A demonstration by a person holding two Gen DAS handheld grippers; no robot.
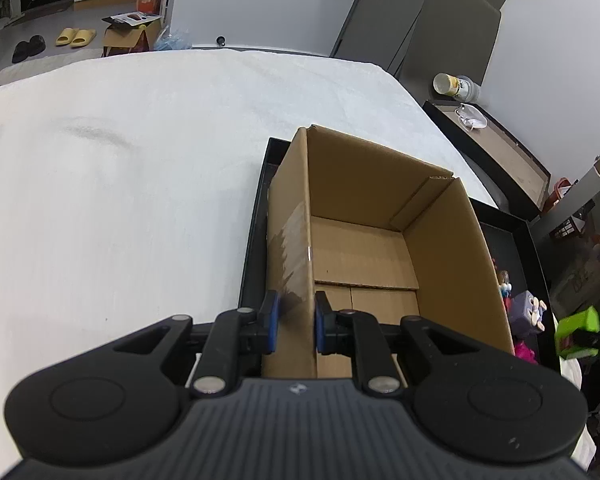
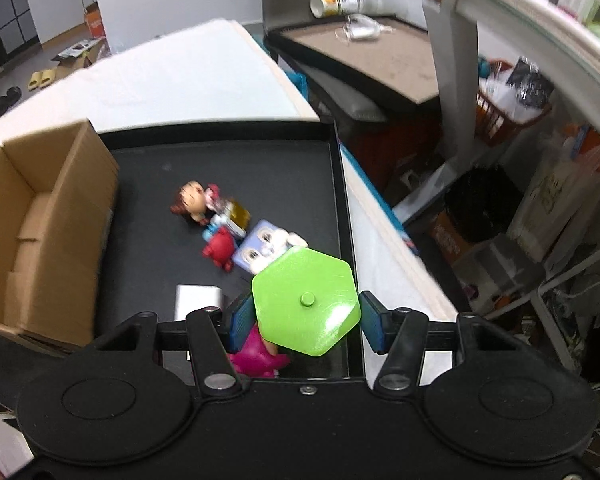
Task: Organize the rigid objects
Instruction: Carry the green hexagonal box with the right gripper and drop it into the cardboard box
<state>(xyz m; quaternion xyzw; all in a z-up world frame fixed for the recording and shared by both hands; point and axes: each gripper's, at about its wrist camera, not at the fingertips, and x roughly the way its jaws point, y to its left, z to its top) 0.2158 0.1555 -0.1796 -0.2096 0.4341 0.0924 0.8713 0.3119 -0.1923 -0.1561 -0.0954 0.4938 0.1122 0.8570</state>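
From the left wrist: left gripper [image 1: 294, 322] clamped on the near-left wall of the open cardboard box [image 1: 360, 248], one blue pad outside, the other inside, steadying it. Box standing upright inside the left part of a shallow black tray [image 1: 256, 216] on the white-covered table [image 1: 120, 160]; nothing visible on the box floor. Off to the right of the box, low in the tray, a few small toys, and at the far right edge the green block [image 1: 576, 332] held up by the other tool. From the right wrist: right gripper [image 2: 306, 320] closed on the green hexagonal block [image 2: 306, 304], pads pressing on opposite sides, flat face with a small central stud turned toward the camera, block apparently raised above the tray floor. Beneath and beyond it, loose in the tray: a pink toy [image 2: 256, 356], a white card [image 2: 198, 300], a red figure [image 2: 218, 250], a pale blue cube-faced toy [image 2: 260, 250], a brown-haired doll [image 2: 192, 202]. Picture blurred, suggesting motion. Key relation: box opening well to the left of the held block and somewhat farther away, its long axis running near to far, so probably a leftward carry over the box's right wall before release.
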